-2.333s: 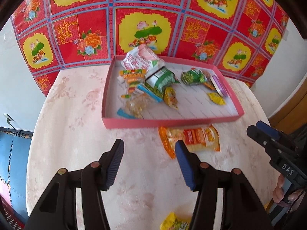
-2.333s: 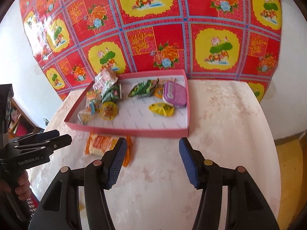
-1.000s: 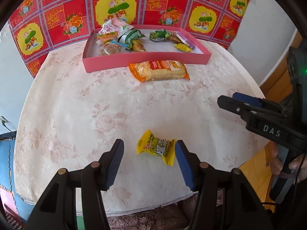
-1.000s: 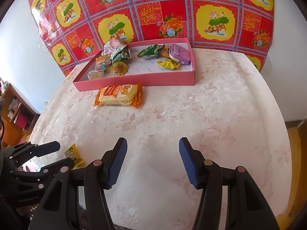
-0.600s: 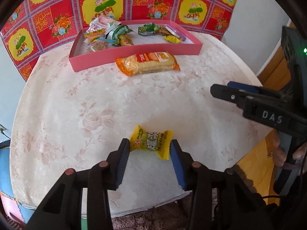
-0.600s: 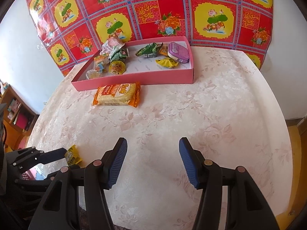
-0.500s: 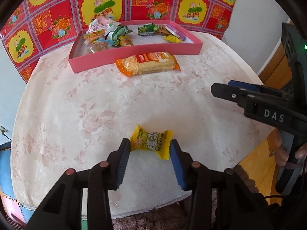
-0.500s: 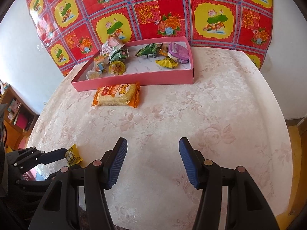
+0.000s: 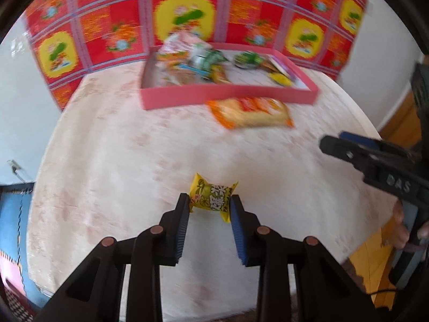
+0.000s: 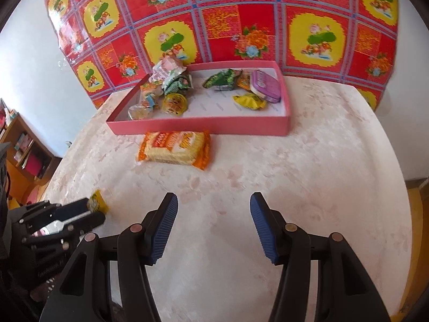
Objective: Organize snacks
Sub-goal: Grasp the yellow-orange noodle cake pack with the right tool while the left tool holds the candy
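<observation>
Left gripper (image 9: 210, 204): jaws drawn in on a small yellow snack packet (image 9: 212, 196), one pad pressed on each crimped end, the packet lying crosswise between the fingertips near the front edge of the table (image 9: 112, 161); whether the packet rests on the cloth or is raised off it cannot be told. In the right wrist view the same gripper (image 10: 92, 213) shows at lower left with only a corner of the yellow packet (image 10: 97, 201) visible at its tips. Right gripper (image 10: 214, 216): jaws spread wide, nothing between the blue pads, held over bare floral tablecloth well apart from every snack. Orange wafer packet (image 10: 174, 150): flat on the table, just in front of the tray's near wall, ahead and left of the right gripper. Pink tray (image 10: 203, 127): at the far side of the table against the red and yellow patterned wall covering (image 10: 228, 26); holds a purple tin (image 10: 265, 86) at its right end, a yellow wrapped sweet (image 10: 249, 100) just in front of the tin, green wrappers (image 10: 221, 79) near the middle, and a heap of mixed packets (image 10: 163, 88) at its left end. The left wrist view is blurred; tray contents there are indistinct.
</observation>
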`<state>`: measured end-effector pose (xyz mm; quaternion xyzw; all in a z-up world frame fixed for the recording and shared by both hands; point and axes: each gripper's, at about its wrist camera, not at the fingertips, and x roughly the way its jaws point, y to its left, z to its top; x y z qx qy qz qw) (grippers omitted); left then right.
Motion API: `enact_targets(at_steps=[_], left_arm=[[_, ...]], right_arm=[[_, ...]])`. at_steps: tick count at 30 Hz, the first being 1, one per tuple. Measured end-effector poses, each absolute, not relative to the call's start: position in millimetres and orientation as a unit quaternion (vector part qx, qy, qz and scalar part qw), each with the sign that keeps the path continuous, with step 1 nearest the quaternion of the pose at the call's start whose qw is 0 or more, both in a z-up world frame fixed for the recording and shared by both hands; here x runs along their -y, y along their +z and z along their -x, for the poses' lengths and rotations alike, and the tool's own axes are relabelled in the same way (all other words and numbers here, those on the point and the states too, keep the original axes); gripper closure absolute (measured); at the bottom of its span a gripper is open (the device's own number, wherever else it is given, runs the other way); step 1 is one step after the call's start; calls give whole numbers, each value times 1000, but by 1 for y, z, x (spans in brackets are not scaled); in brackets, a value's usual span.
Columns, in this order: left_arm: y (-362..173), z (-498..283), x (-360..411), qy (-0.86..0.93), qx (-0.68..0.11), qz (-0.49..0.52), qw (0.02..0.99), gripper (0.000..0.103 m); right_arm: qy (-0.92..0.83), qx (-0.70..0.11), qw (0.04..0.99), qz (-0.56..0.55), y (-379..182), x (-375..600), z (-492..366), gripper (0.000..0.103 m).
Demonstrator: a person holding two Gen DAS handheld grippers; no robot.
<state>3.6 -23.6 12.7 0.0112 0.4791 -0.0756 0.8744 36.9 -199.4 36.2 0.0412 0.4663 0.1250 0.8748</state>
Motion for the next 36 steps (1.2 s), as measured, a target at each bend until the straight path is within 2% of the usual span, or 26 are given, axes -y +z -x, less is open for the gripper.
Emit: enact_targets(at_steps=[19,36], left_arm=[[20,-35,-22,31,-447,19,894,71],[12,-25,-41,32,-458,58,887,71]], right_arm=[[173,-468,866,-35,21,158,-118,42],[252,-488,836,-16,17,124,-66,42]])
